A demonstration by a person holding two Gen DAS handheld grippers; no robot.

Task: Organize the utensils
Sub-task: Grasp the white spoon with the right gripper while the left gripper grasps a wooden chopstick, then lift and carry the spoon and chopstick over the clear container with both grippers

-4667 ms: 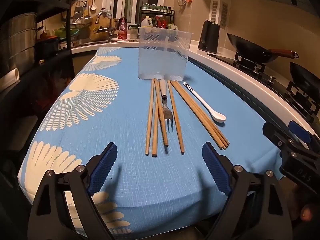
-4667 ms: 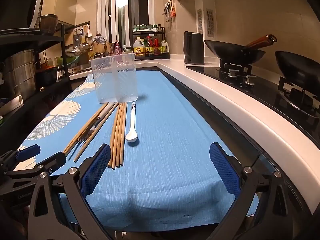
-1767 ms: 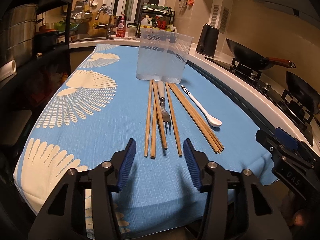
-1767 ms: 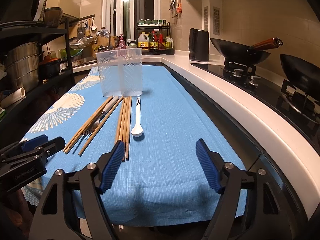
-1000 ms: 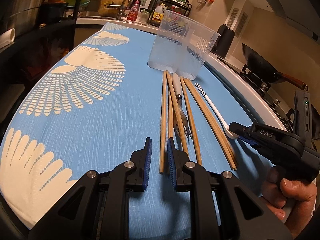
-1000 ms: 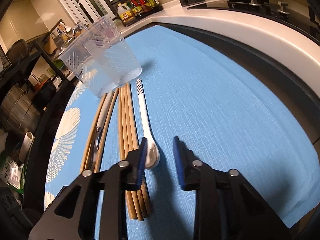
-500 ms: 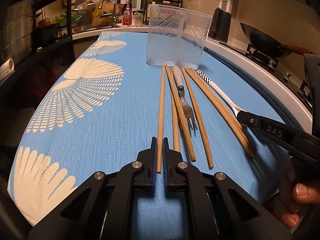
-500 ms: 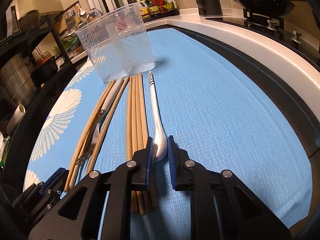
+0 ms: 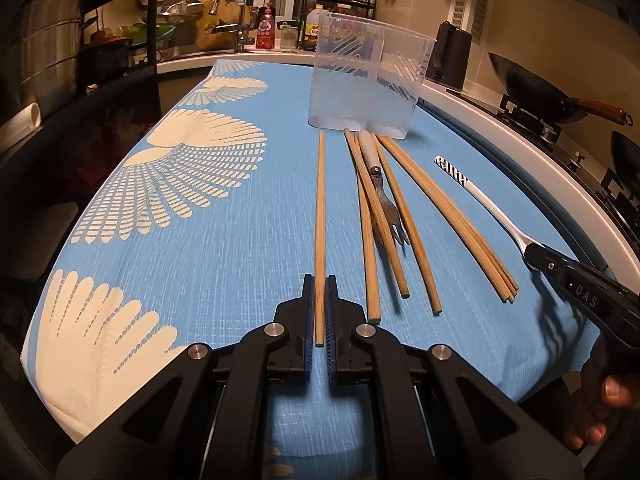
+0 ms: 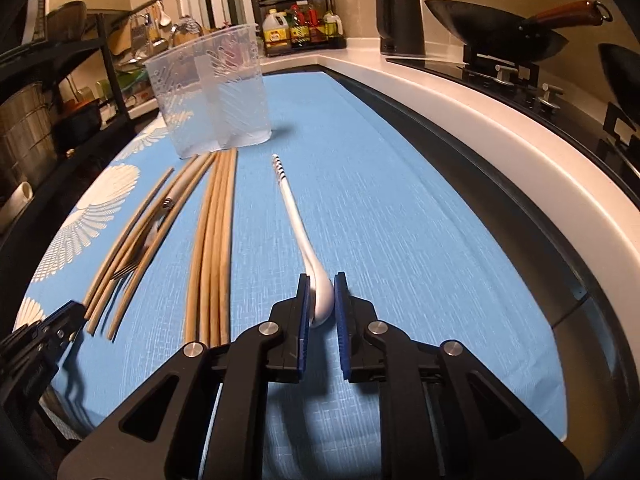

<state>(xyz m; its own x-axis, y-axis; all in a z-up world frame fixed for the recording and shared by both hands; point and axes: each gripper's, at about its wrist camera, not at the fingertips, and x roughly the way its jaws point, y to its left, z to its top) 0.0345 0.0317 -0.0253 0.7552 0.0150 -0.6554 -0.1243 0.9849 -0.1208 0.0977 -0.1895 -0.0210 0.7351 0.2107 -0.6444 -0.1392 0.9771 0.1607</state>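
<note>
**Both grippers clamped, one utensil each, holder dead ahead**

The left gripper [image 9: 319,312] has its fingers pressed together on the near end of a single wooden chopstick [image 9: 319,216]. The stick's long axis runs straight out from between the fingers, away from the hand, toward the clear plastic utensil holder [image 9: 370,88] standing upright at the far end of the blue patterned cloth on the surface [image 9: 224,264].

The right gripper [image 10: 322,304] is clamped on the bowl of a white ceramic spoon [image 10: 298,220]; the striped handle points away from the fingers, also toward the holder [image 10: 212,100], which sits ahead and to the left of these fingers.

Just right of the left fingers lie three loose chopsticks and a fork [image 9: 384,204] crossed among them; further right, a tight bundle of chopsticks [image 9: 448,212] lies between the two grippers.

Judged from this, both items lie lengthwise in line with the holder, so each would need tipping upright to drop in. Neither hand looks clearly nearer.
</note>
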